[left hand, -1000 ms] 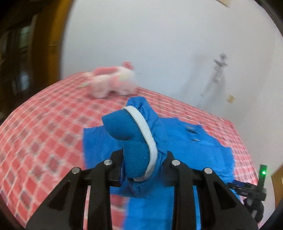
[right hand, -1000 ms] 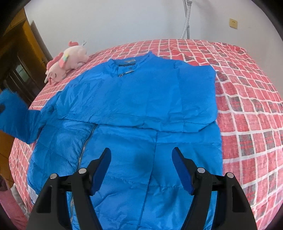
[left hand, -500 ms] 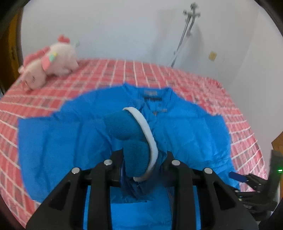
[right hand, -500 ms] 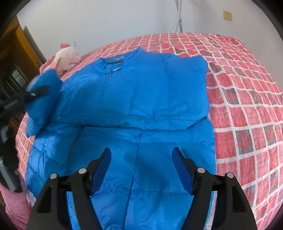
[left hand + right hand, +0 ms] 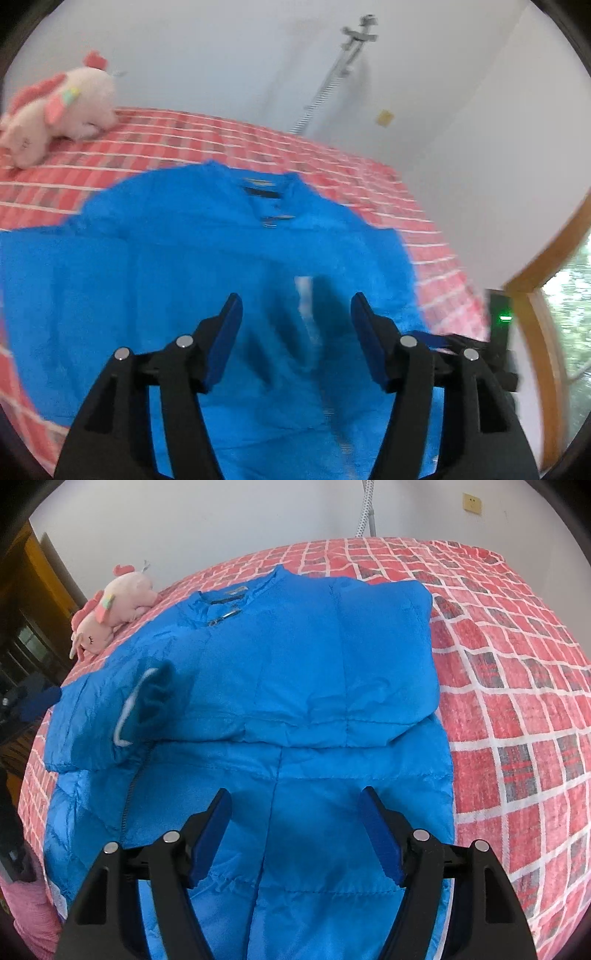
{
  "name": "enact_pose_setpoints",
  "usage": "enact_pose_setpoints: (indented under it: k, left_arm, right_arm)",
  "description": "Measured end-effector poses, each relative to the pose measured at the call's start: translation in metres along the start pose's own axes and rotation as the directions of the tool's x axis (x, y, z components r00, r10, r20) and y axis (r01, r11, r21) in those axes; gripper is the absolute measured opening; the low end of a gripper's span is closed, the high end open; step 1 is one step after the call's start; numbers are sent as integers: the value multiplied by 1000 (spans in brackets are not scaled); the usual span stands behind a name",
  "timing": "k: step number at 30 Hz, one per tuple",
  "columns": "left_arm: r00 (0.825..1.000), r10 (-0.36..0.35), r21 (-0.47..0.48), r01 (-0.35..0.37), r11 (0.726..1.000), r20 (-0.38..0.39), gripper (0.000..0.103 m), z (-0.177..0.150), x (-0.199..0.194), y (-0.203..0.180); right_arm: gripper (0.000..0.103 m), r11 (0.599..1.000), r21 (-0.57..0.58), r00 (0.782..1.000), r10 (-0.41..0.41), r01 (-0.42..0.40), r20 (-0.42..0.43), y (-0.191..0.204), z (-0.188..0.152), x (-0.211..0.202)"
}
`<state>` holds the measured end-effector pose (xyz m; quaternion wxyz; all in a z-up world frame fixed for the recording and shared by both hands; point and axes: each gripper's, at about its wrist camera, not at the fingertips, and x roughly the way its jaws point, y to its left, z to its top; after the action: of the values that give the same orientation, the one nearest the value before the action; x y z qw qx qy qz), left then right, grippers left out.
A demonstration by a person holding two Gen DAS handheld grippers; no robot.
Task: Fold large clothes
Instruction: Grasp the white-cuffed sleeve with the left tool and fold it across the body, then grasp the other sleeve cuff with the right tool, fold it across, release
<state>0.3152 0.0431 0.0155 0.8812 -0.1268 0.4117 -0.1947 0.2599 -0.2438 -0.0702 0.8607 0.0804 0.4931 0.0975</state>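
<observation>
A large blue puffer jacket (image 5: 303, 686) lies spread on the bed, collar toward the wall, and shows in the left wrist view (image 5: 184, 251) too. One sleeve is folded across the chest. The other sleeve's cuff (image 5: 147, 705), dark blue knit with a white band, rests on the jacket's left side; it shows blurred in the left wrist view (image 5: 306, 306). My left gripper (image 5: 295, 314) is open and empty just above that cuff. My right gripper (image 5: 295, 812) is open and empty above the jacket's lower half.
The bed has a red checked cover (image 5: 517, 701). A pink plush toy (image 5: 110, 613) lies near the jacket's collar by the wall. A white pole (image 5: 365, 506) stands behind the bed. Dark wooden furniture (image 5: 33, 627) is at the left.
My left gripper carried the sleeve cuff over the jacket, opened and let it drop onto the jacket's left side. My right gripper stayed open and moved slightly closer to the jacket.
</observation>
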Motion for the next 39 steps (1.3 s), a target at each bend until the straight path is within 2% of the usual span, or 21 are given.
enact_pose_setpoints:
  k: [2, 3, 5, 6, 8, 11, 12, 14, 17, 20, 23, 25, 27, 29, 30, 32, 36, 39]
  left_arm:
    - [997, 73, 15, -73, 997, -27, 59, -6, 14, 8]
    - [993, 99, 16, -98, 995, -64, 59, -10, 27, 13]
    - [984, 121, 15, -120, 993, -130, 58, -14, 56, 23]
    - [980, 134, 20, -132, 991, -146, 58, -18, 66, 26]
    - [978, 163, 51, -157, 986, -127, 58, -22, 73, 24]
    - [986, 132, 33, -129, 991, -107, 58, -19, 57, 22]
    - [989, 116, 18, -115, 993, -87, 58, -16, 45, 23]
    - [991, 131, 19, -131, 991, -31, 59, -10, 23, 20]
    - [980, 190, 24, -192, 981, 66, 61, 0, -11, 24]
    - [971, 216, -23, -215, 976, 102, 62, 10, -29, 39]
    - [957, 264, -82, -255, 963, 120, 62, 16, -44, 59]
    - [943, 316, -97, -307, 947, 100, 62, 19, -48, 69]
    - [925, 375, -119, -366, 923, 64, 62, 21, -44, 83]
    - [913, 407, -135, -400, 907, 32, 62, 21, -39, 94]
    - [909, 415, -139, -408, 902, 24, 62, 20, -38, 99]
    - [902, 433, -151, -426, 892, 9, 62, 19, -35, 107]
    - [902, 432, -159, -423, 892, 21, 62, 17, -39, 110]
    - [906, 419, -131, -409, 903, 62, 62, 18, -42, 100]
  right_arm:
    - [73, 1000, -3, 1000, -5, 5, 2, 1, 0, 0]
    - [73, 1000, -3, 1000, -6, 6, 2, 1, 0, 1]
    - [73, 1000, -2, 1000, -6, 6, 2, 1, 0, 2]
    - [73, 1000, -3, 1000, -8, 8, 2, 0, -1, 2]
    - [73, 1000, -8, 1000, -14, 14, 3, 1, 0, 3]
    - [73, 1000, -21, 1000, -17, 18, 24, 6, 1, -6]
    - [73, 1000, -29, 999, 3, -2, 35, 9, 2, -11]
    - [78, 996, -43, 996, 74, -72, 41, 19, 9, -21]
    - [80, 983, -54, 984, 176, -176, -9, 44, 27, -20]
    - [80, 966, -63, 966, 247, -251, -72, 71, 48, -2]
    - [80, 960, -50, 955, 269, -276, -123, 92, 68, 24]
    - [79, 964, -45, 953, 253, -263, -165, 103, 76, 44]
    - [68, 972, -40, 956, 219, -231, -195, 112, 78, 61]
    - [38, 969, -47, 952, 228, -242, -203, 118, 78, 69]
    - [34, 964, -38, 947, 251, -263, -202, 119, 78, 70]
    - [23, 964, -52, 952, 249, -262, -180, 120, 77, 65]
    - [19, 969, -50, 966, 235, -241, -105, 101, 79, 40]
    - [19, 982, -10, 982, 186, -186, -30, 65, 81, 18]
